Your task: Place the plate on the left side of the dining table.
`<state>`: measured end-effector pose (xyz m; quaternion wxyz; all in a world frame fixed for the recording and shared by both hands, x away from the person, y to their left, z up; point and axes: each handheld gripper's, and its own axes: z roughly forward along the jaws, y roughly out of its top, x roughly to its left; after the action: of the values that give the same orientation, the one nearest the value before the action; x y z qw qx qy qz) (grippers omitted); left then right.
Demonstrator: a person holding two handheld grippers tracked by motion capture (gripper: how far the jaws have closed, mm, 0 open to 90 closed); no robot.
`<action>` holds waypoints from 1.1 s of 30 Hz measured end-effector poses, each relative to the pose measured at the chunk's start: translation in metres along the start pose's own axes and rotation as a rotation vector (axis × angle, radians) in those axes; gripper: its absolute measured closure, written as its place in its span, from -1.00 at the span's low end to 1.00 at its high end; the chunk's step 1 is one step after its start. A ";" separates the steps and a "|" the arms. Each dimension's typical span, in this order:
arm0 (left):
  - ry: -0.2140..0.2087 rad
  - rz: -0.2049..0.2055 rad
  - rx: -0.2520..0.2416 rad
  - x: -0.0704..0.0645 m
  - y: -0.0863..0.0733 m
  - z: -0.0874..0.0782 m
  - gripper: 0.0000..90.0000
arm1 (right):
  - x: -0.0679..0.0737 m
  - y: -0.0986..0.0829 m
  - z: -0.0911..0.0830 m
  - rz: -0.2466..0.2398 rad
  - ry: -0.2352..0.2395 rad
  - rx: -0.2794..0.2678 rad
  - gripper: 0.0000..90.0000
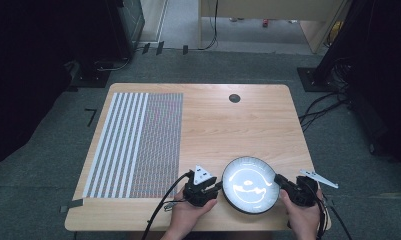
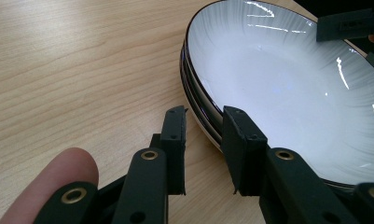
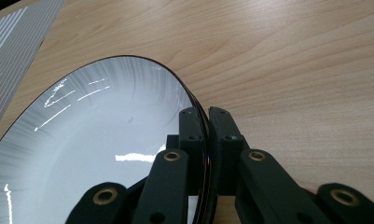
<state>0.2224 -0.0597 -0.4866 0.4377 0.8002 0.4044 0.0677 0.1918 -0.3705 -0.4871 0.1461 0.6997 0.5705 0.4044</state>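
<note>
Wooden tabletop [image 1: 213, 125] bore a plate [image 1: 250, 184] near its front edge, where the right hand-held gripper [image 3: 207, 116] pinched the rim to steady it while the left hand-held gripper [image 2: 203, 116] gaped beside the opposite edge.

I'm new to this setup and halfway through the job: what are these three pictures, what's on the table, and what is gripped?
No robot here: a person holds a black two-jaw gripper in each hand. The high view looks down on the light wooden table; the other two come from cameras riding on the grippers. On the table lie a grey striped woven mat and stacked glossy white bowls with black rims. The right gripper is closed on the top bowl's rim. The left gripper is open, its jaws at the stack's edge, not yet clamped.
</note>
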 end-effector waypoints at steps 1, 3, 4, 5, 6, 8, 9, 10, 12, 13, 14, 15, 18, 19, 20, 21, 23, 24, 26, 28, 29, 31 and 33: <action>0.000 0.000 0.000 0.000 0.000 0.000 0.56 | 0.000 0.000 0.000 0.000 0.000 -0.003 0.89; -0.003 0.001 0.002 0.000 0.000 0.000 0.54 | 0.000 0.001 -0.002 0.003 -0.002 -0.023 0.99; 0.000 0.007 0.002 0.000 -0.001 0.000 0.49 | 0.000 0.003 -0.007 0.011 0.010 -0.036 0.99; 0.000 0.007 0.002 0.000 -0.001 0.000 0.48 | 0.000 0.003 -0.007 0.011 0.010 -0.036 0.99; 0.003 0.010 0.000 -0.001 -0.001 0.000 0.48 | 0.001 0.003 -0.007 0.006 0.003 -0.038 0.99; 0.010 0.013 0.000 -0.001 -0.001 0.001 0.49 | -0.002 0.003 -0.006 0.018 0.019 -0.031 0.99; 0.011 0.013 0.002 -0.002 -0.001 0.001 0.50 | -0.002 0.003 -0.006 0.018 0.021 -0.030 0.99; 0.011 0.014 0.002 -0.002 -0.001 0.001 0.51 | -0.001 0.003 -0.007 0.019 0.021 -0.027 0.99; 0.012 0.015 0.002 -0.002 -0.001 0.001 0.53 | -0.001 0.003 -0.007 0.017 0.021 -0.027 0.99; 0.013 0.016 0.003 -0.002 -0.001 0.001 0.53 | -0.001 0.003 -0.008 0.017 0.026 -0.033 0.99; 0.006 0.015 0.002 -0.002 -0.001 0.001 0.52 | -0.001 0.003 -0.008 0.014 0.028 -0.035 0.99; 0.006 0.015 0.002 -0.002 -0.001 0.001 0.50 | -0.001 0.004 -0.009 0.014 0.026 -0.043 0.99; 0.005 0.015 0.001 -0.002 -0.001 0.002 0.48 | -0.001 0.005 -0.011 0.019 0.026 -0.048 1.00; 0.013 0.013 -0.002 -0.002 -0.001 0.001 0.47 | -0.002 0.005 -0.011 0.022 0.025 -0.050 1.00; 0.015 0.012 -0.005 -0.001 -0.001 0.001 0.47 | -0.003 0.006 -0.013 0.034 0.031 -0.071 1.00; 0.010 0.006 -0.005 0.000 -0.001 0.001 0.44 | -0.007 0.010 -0.019 0.056 0.045 -0.093 1.00; 0.012 0.009 -0.003 0.000 -0.001 0.001 0.44 | -0.008 0.012 -0.022 0.054 0.036 -0.097 1.00; 0.011 0.011 -0.002 0.000 -0.001 0.001 0.44 | -0.009 0.012 -0.022 0.044 0.038 -0.092 1.00; 0.015 0.014 -0.002 -0.001 -0.001 0.001 0.52 | -0.011 0.012 -0.021 0.043 0.059 -0.058 1.00; 0.014 0.018 -0.006 -0.003 -0.001 0.001 0.56 | -0.011 0.010 -0.015 0.045 0.081 -0.013 0.85; 0.010 0.021 -0.005 -0.003 -0.002 0.002 0.61 | -0.011 0.009 -0.013 0.047 0.083 -0.008 0.82; 0.008 0.024 -0.006 -0.004 -0.002 0.002 0.64 | -0.011 0.009 -0.012 0.055 0.086 0.004 0.84; 0.000 0.026 -0.002 -0.003 -0.002 0.002 0.70 | -0.008 0.008 -0.010 0.039 0.080 0.021 0.84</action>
<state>0.2198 -0.0628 -0.4887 0.4379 0.8048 0.3939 0.0737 0.1897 -0.3829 -0.4782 0.1079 0.6954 0.5665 0.4287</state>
